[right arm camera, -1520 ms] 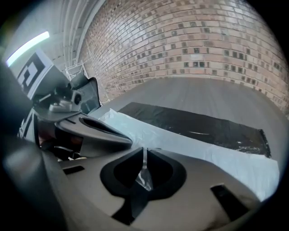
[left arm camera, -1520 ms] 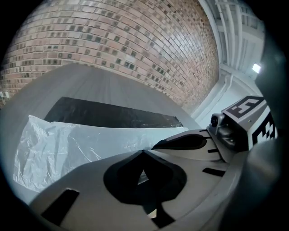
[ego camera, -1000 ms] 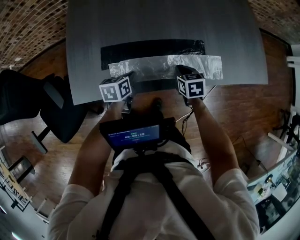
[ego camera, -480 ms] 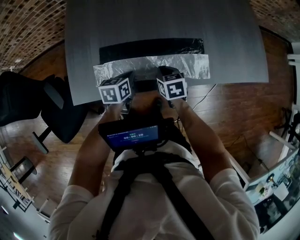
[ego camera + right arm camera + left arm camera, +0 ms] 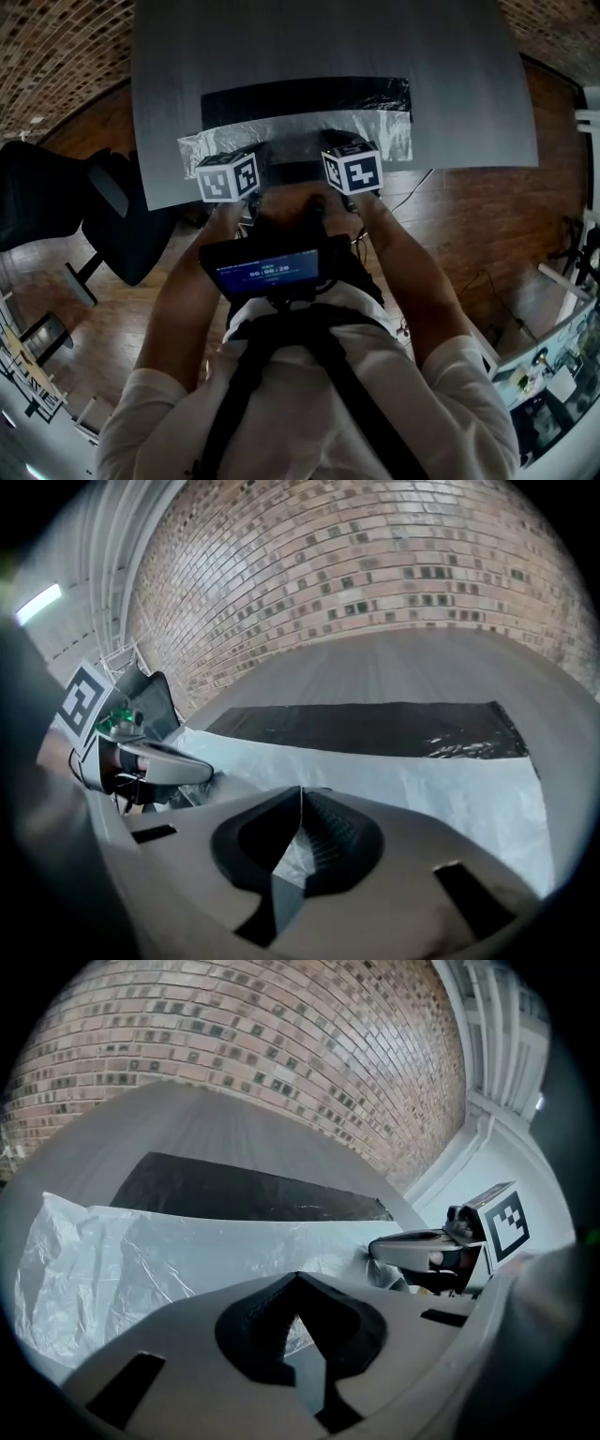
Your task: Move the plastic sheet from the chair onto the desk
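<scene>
In the head view the marker cubes cover both sets of fingertips and the stretch of film beneath them, so the grip itself cannot be read there. The person's torso and a chest-mounted screen (image 5: 267, 272) fill the lower half of that view.

The gripper views show the grip. The left gripper (image 5: 295, 1321) has its fingers closed, with a fold of the plastic sheet (image 5: 141, 1260) pinched between the pads. The right gripper (image 5: 298, 841) is likewise closed on the sheet's near edge, and crinkled film shows in the notch below its pads.

The clear sheet lies spread across the near part of the counter (image 5: 328, 47). It runs from 9 to 3 o'clock in front of the person, and its ends reach past both grippers. Its far edge overlaps a black strip (image 5: 300, 98) lying at 12 o'clock of it.

The counter is grey with a brushed grain. A black office chair (image 5: 112, 216) stands on the wooden floor (image 5: 487, 225) at 9 o'clock of the person, apart from the sheet. A curved brick wall (image 5: 281, 1044) rises beyond the counter's far edge.
</scene>
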Motion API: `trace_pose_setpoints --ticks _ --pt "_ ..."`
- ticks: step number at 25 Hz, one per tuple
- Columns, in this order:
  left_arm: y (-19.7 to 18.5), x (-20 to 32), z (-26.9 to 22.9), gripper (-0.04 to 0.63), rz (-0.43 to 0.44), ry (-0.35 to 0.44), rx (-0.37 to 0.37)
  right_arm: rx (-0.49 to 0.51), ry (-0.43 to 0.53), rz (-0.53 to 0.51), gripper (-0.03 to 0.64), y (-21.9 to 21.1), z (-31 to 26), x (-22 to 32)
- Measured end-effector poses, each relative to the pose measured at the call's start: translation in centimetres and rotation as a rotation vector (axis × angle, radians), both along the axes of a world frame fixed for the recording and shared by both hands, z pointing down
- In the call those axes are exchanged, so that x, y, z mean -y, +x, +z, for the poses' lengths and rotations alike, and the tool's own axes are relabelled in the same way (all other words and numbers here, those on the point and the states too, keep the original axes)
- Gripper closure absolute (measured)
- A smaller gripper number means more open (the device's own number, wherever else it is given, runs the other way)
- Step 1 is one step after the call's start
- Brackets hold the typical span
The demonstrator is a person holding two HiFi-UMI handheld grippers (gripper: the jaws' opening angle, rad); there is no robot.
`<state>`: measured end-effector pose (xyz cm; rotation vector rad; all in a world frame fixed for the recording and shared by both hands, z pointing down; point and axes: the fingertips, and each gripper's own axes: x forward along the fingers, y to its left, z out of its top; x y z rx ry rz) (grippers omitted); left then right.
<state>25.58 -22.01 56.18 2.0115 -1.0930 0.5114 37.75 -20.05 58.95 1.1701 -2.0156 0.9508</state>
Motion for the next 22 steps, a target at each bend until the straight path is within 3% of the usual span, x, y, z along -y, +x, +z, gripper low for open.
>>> trace_pose_setpoints --ticks 12,22 --pt "-0.1 -0.1 -0.2 0.595 0.013 -0.016 -0.019 -0.051 0.034 0.200 0.612 13.6 -0.5 -0.2" --pt "-4.2 0.1 0.2 0.595 -0.013 -0.013 -0.015 -0.002 0.062 0.260 0.614 15.8 -0.7 0.2"
